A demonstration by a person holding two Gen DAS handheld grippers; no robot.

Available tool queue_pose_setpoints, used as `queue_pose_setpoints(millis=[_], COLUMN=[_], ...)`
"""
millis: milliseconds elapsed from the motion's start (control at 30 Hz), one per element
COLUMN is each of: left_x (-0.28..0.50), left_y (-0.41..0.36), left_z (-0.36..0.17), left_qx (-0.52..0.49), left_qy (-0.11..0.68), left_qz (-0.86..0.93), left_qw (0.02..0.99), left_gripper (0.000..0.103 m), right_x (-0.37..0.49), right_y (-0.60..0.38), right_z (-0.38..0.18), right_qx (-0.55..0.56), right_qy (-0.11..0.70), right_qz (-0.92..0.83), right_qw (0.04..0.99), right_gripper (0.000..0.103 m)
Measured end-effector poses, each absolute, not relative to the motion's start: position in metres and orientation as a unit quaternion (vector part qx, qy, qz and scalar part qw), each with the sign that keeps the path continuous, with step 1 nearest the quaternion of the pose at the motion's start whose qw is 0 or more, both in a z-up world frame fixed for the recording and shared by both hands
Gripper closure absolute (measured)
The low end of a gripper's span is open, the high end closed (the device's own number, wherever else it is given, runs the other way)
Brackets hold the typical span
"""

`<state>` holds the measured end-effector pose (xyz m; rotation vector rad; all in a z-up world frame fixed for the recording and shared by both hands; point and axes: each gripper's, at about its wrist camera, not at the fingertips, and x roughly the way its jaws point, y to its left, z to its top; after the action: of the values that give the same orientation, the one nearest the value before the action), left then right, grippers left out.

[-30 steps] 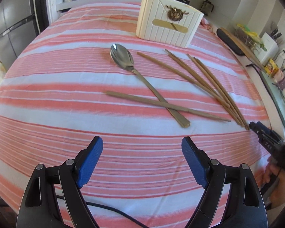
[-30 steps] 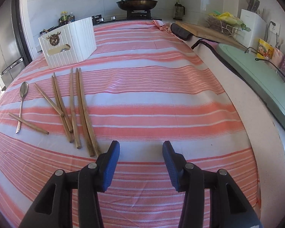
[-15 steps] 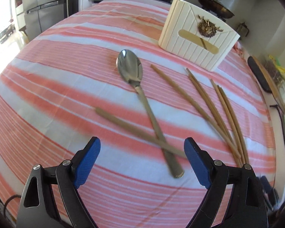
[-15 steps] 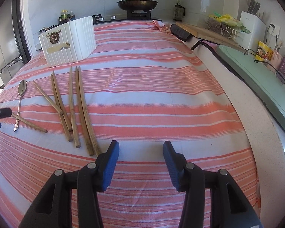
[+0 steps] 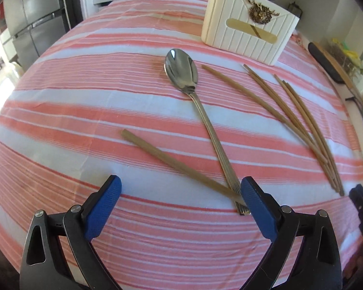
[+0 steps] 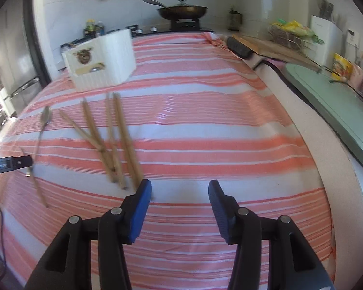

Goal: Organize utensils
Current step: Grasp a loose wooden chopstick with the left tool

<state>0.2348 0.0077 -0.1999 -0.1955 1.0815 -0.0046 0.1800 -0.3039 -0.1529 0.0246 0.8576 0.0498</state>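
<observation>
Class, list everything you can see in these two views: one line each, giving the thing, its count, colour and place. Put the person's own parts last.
Spoon: one, silver, mid-cloth, handle lying over the lone chopstick.
Lone chopstick: one, tan, under the handle.
Chopsticks: five, tan, fanned right of the spoon.
Holder: one, cream, far end.
Cloth: one, pink-white striped, over the table.
Pan: one, dark, on the stove.
Left gripper: blue pads, open, at the handle's end.
Right gripper: blue pads, open, empty.

Left hand-held gripper [image 5: 181, 194]: jaws just widened, nothing between them.
Right hand-held gripper [image 6: 179, 194]: half-open, nothing gripped.
</observation>
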Motion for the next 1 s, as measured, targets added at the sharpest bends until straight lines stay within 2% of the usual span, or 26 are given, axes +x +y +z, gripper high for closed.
queue_pose_setpoints(millis=[133,233,333,567,633,700,733,867,1000], left_x=[0.23,0.227,0.223,0.239,0.243,0.243,0.242,0.246,0.262], left_y=[0.029,0.031,0.034,0.032,0.024,0.018,0.018,0.023,0.015], left_z=[-0.195,-0.195,-0.194,-0.196,-0.196,-0.197,-0.197,-0.197,-0.197], left_qx=[-0.144,-0.156,-0.161,-0.141,-0.096,-0.046,-0.032,-0.016,0.033], left_qy=[0.522,0.524,0.523,0.519,0.519,0.514,0.511,0.509,0.498], left_qz=[-0.033,-0.04,-0.042,-0.024,-0.006,0.01,0.01,-0.013,-0.046], left_qw=[0.84,0.836,0.836,0.843,0.849,0.857,0.859,0.86,0.865], left_gripper=[0.004,0.007,0.011,0.023,0.038,0.075,0.082,0.094,0.096], right_x=[0.191,0.2,0.196,0.172,0.172,0.171,0.172,0.208,0.269], right_y=[-0.243,-0.202,-0.17,-0.121,-0.122,-0.131,-0.141,-0.221,-0.283], right_z=[-0.142,-0.155,-0.169,-0.168,-0.166,-0.157,-0.15,-0.124,-0.135], right_qx=[0.012,0.004,-0.008,-0.01,0.013,0.013,0.004,0.007,0.017], right_qy=[0.429,0.457,0.483,0.472,0.47,0.463,0.45,0.42,0.46], right_qz=[0.178,0.253,0.292,0.373,0.389,0.386,0.373,0.235,0.14], right_qw=[0.886,0.853,0.825,0.799,0.792,0.798,0.811,0.877,0.877], right_gripper=[0.054,0.056,0.072,0.072,0.072,0.072,0.072,0.072,0.073])
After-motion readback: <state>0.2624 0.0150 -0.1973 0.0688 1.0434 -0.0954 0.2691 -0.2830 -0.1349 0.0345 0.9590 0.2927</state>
